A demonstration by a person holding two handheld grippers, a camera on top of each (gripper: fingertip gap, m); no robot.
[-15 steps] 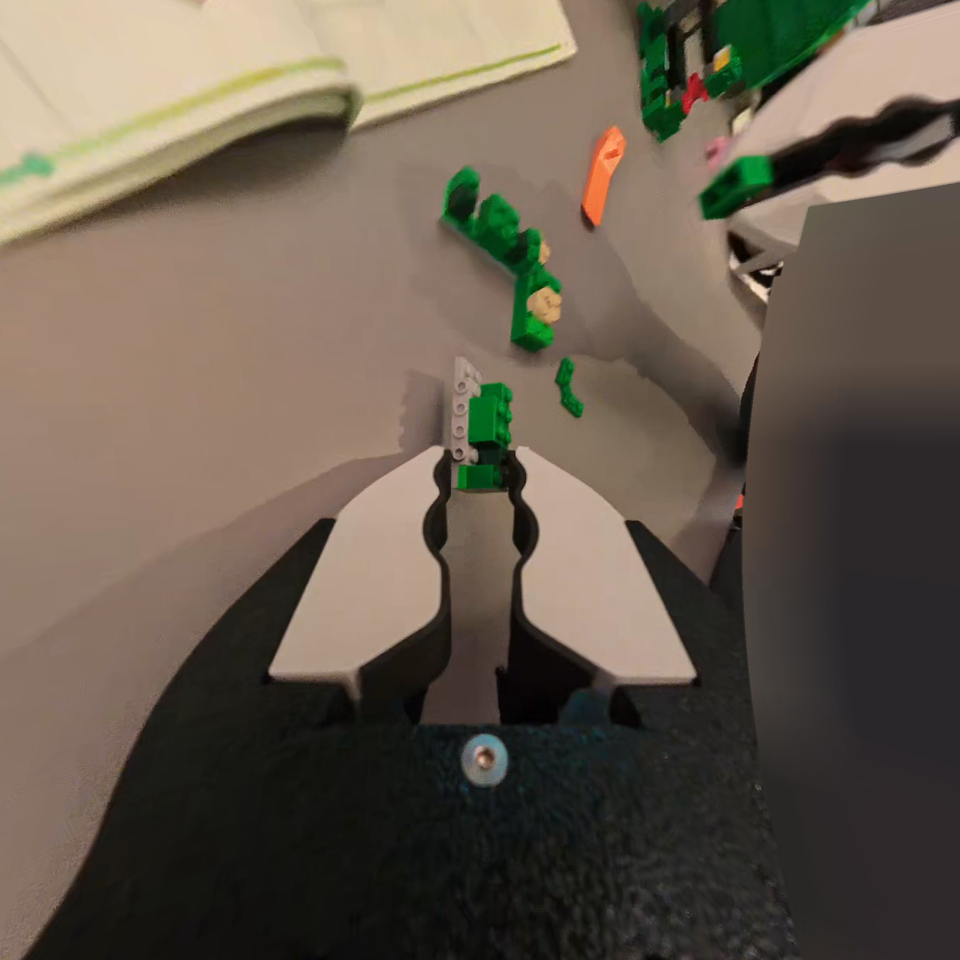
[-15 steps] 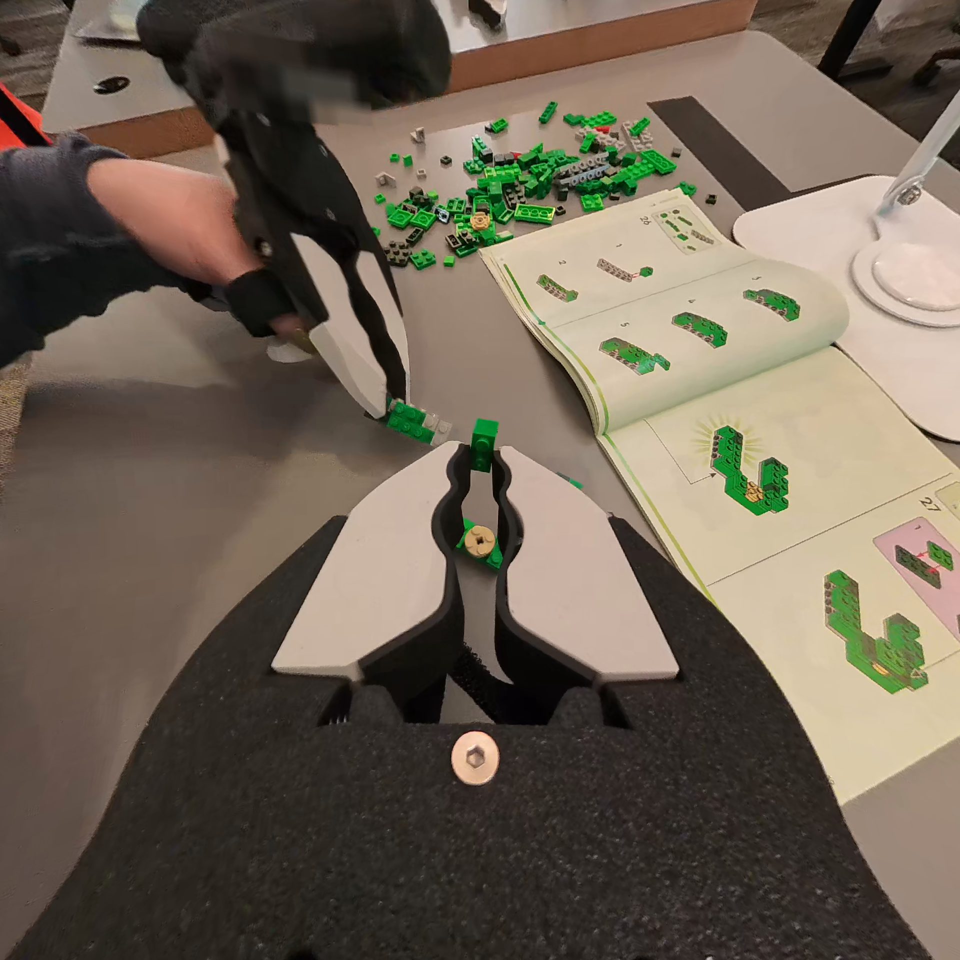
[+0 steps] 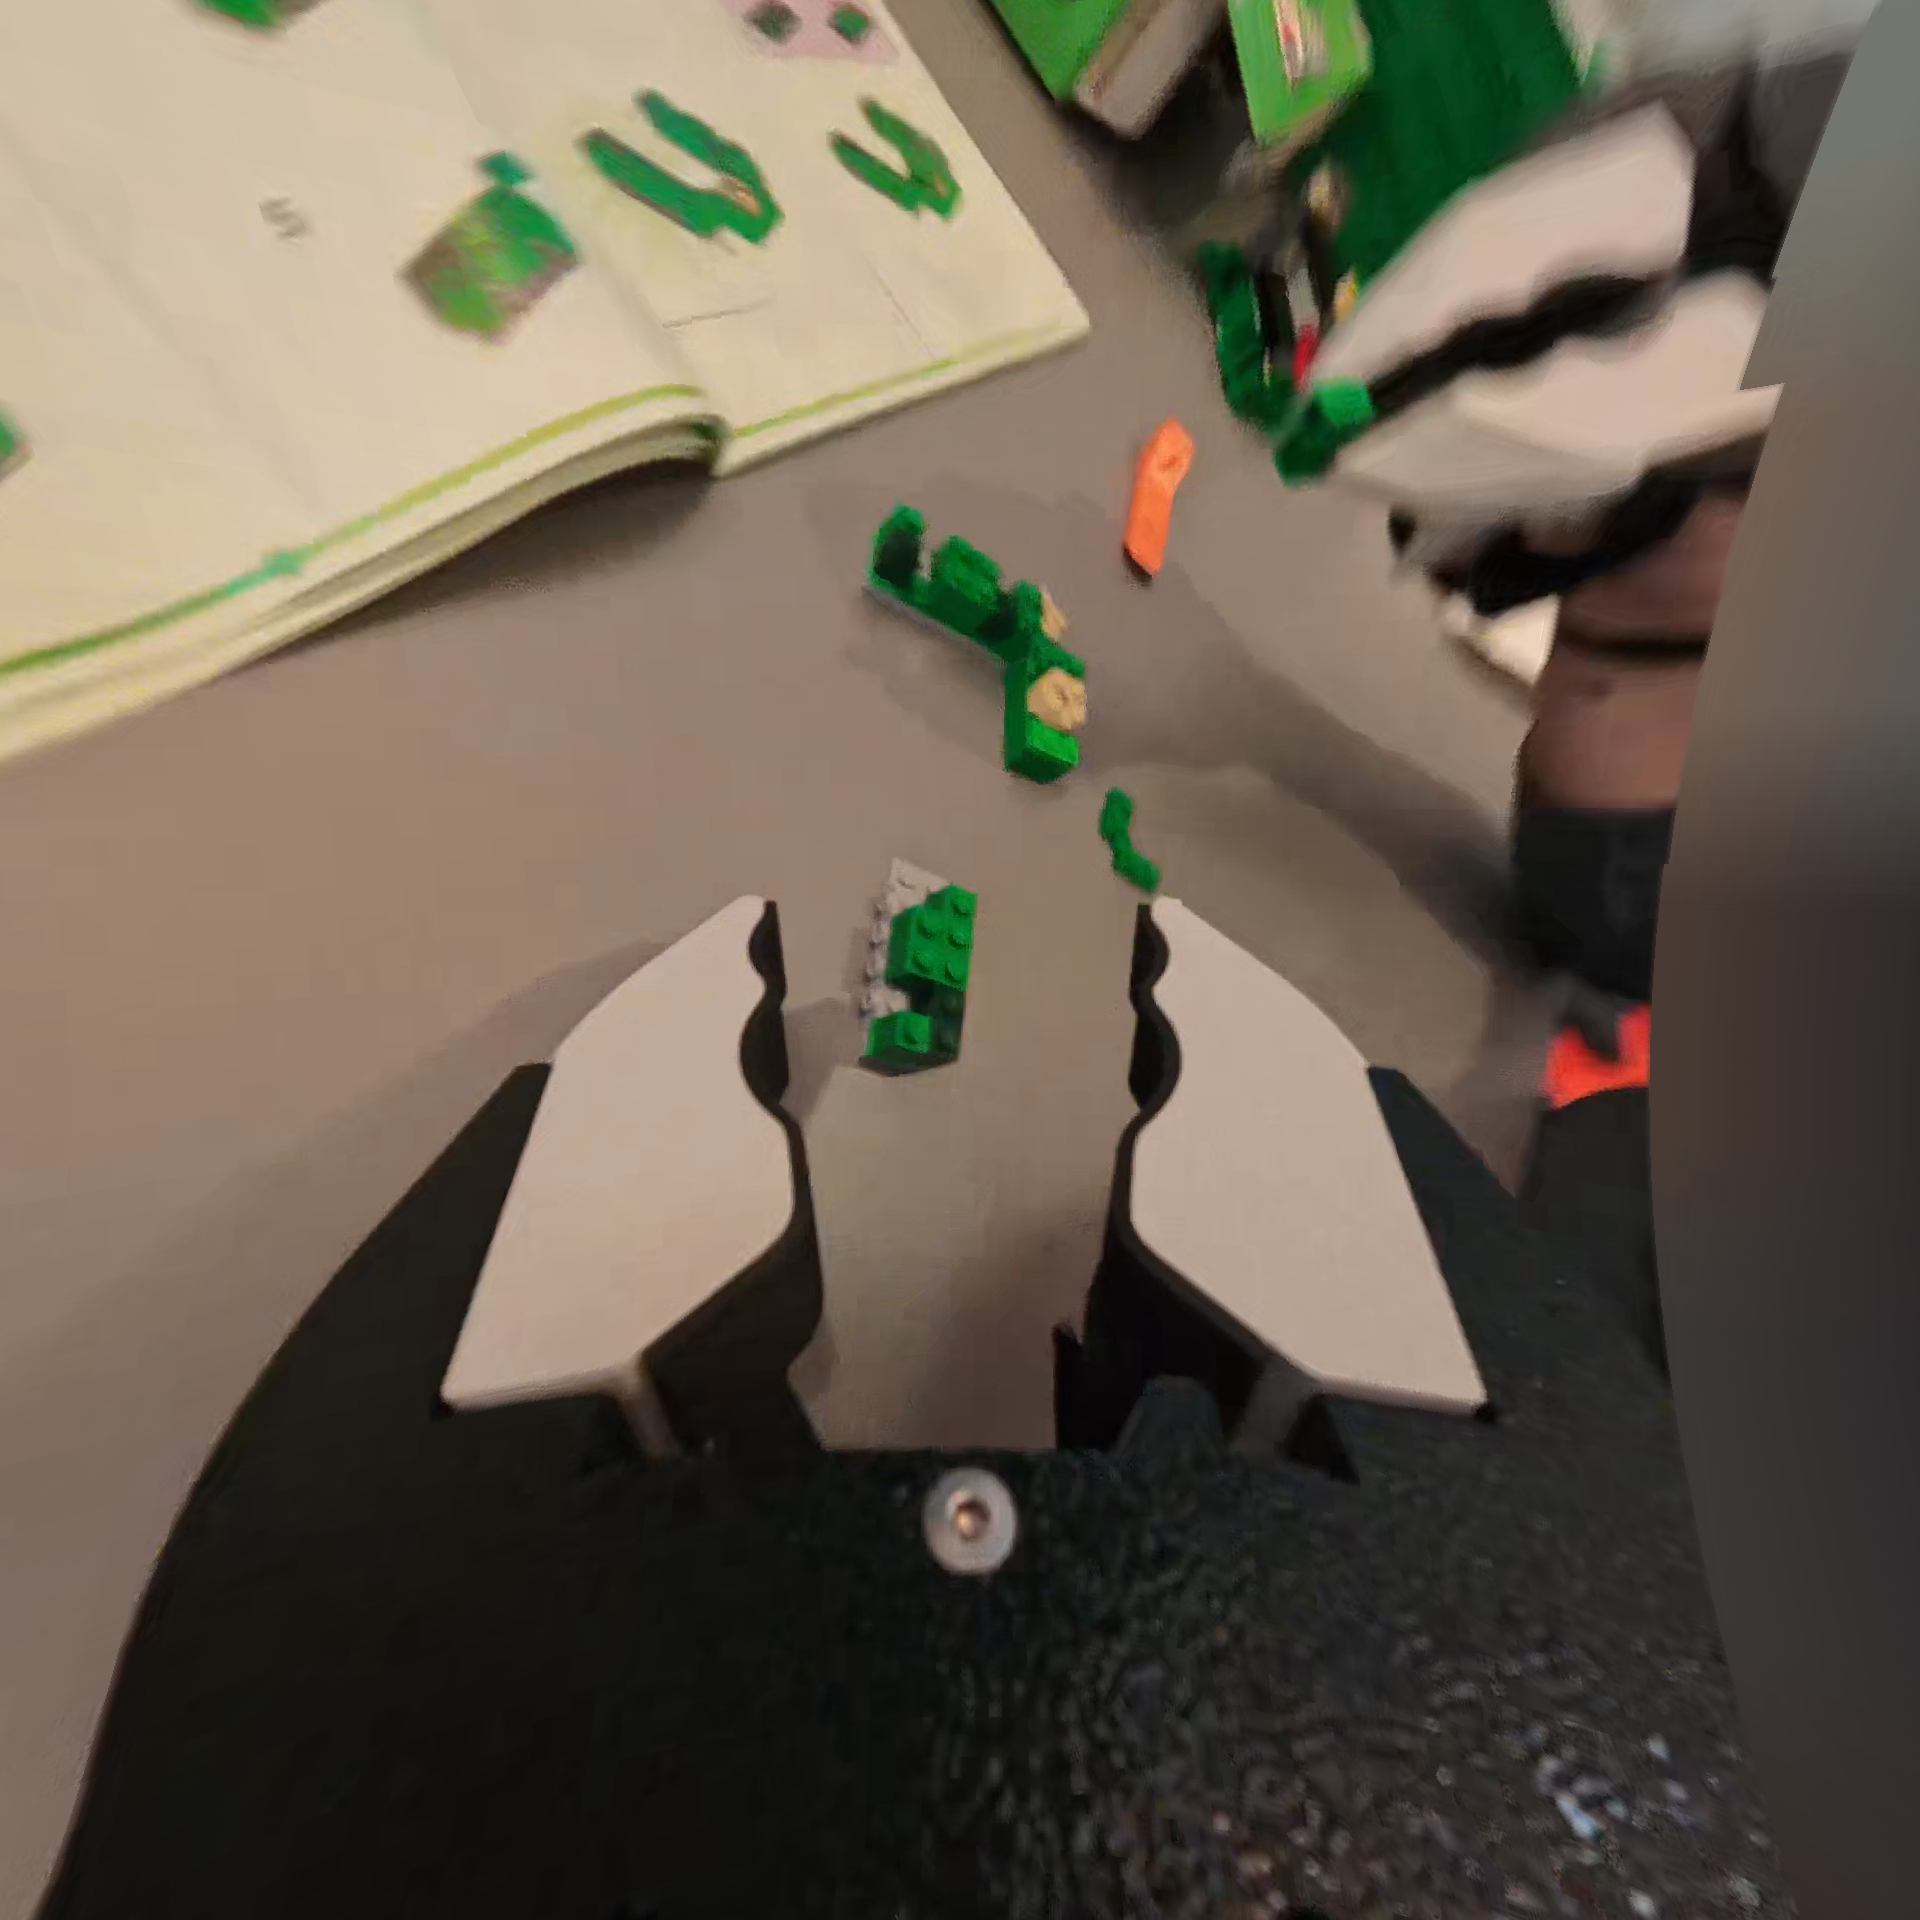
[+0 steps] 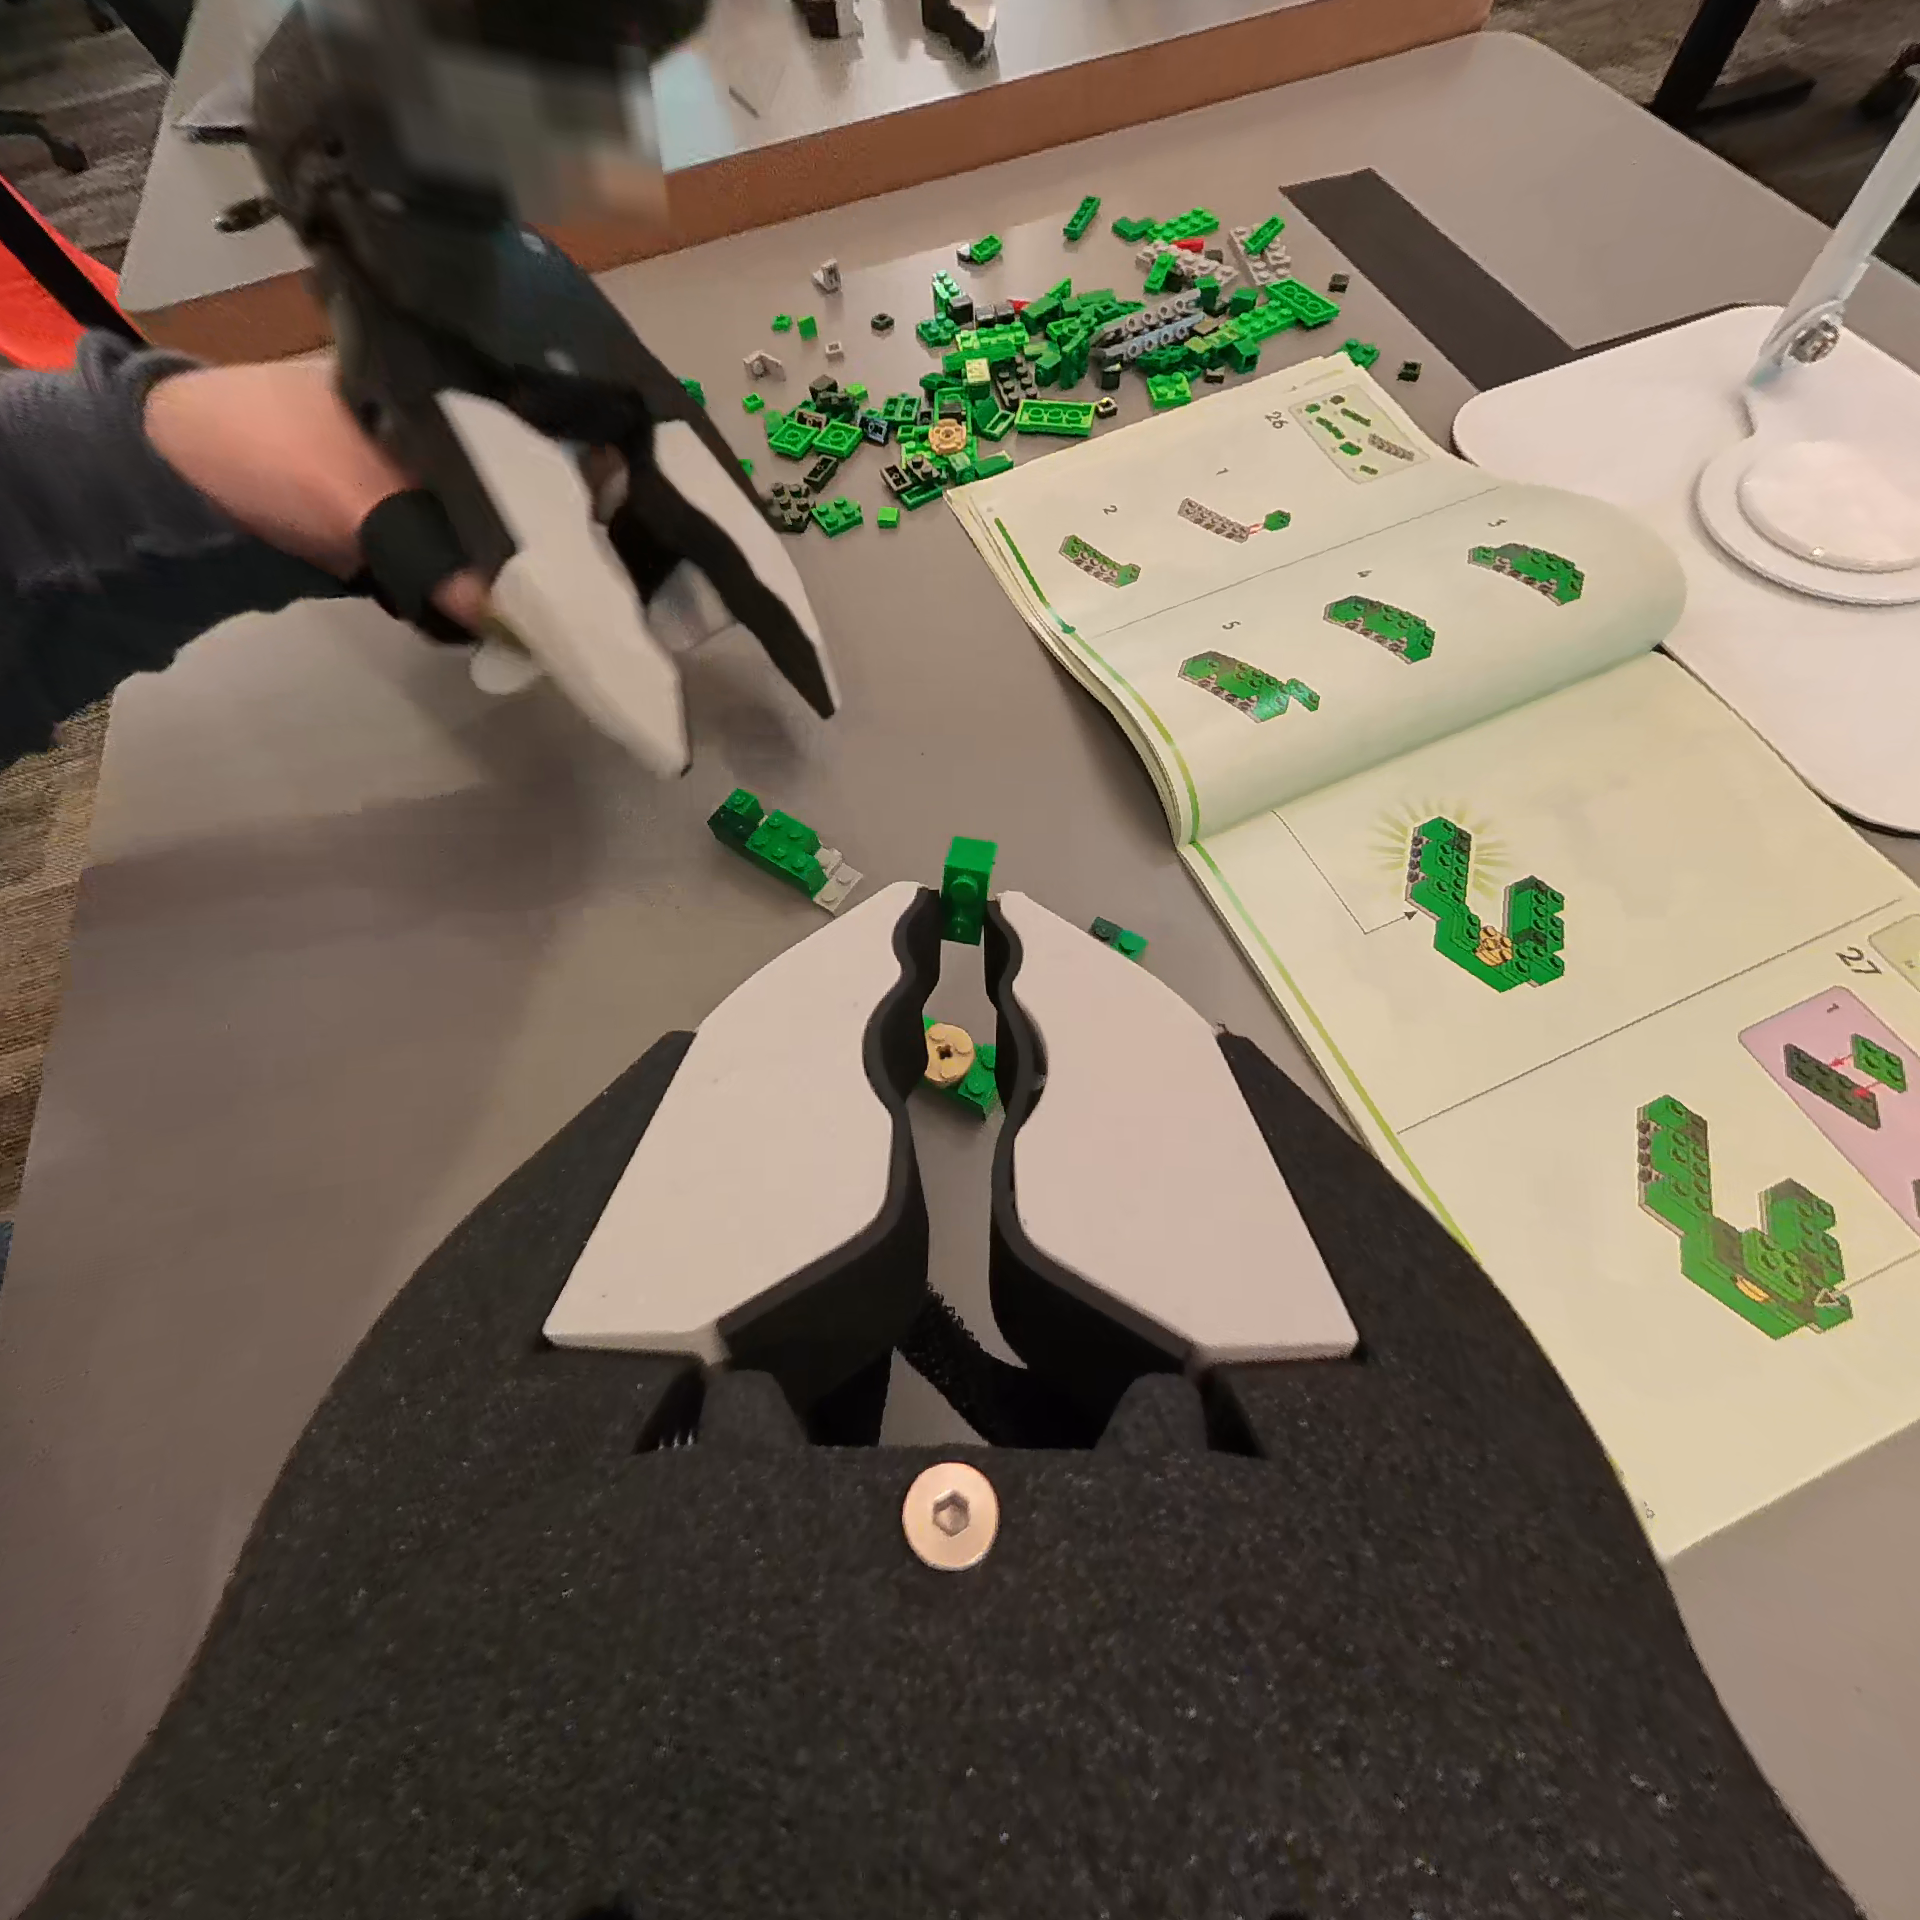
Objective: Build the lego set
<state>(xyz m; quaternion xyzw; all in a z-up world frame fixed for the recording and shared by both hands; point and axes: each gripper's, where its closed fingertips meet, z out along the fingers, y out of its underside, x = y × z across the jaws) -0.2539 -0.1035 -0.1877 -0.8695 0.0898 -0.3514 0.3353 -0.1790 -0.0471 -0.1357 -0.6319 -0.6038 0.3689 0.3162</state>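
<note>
Released half a second ago, the small green-and-grey assembly now lies on the grey counter between the spread fingers of the left gripper, touching neither. Beyond it rest the L-shaped green build and an orange piece. At its tips the right gripper pinches a green brick beside the open instruction booklet.

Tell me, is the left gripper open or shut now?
Open. The left gripper has its fingers wide apart, and the small green and grey assembly lies free between them.
</note>
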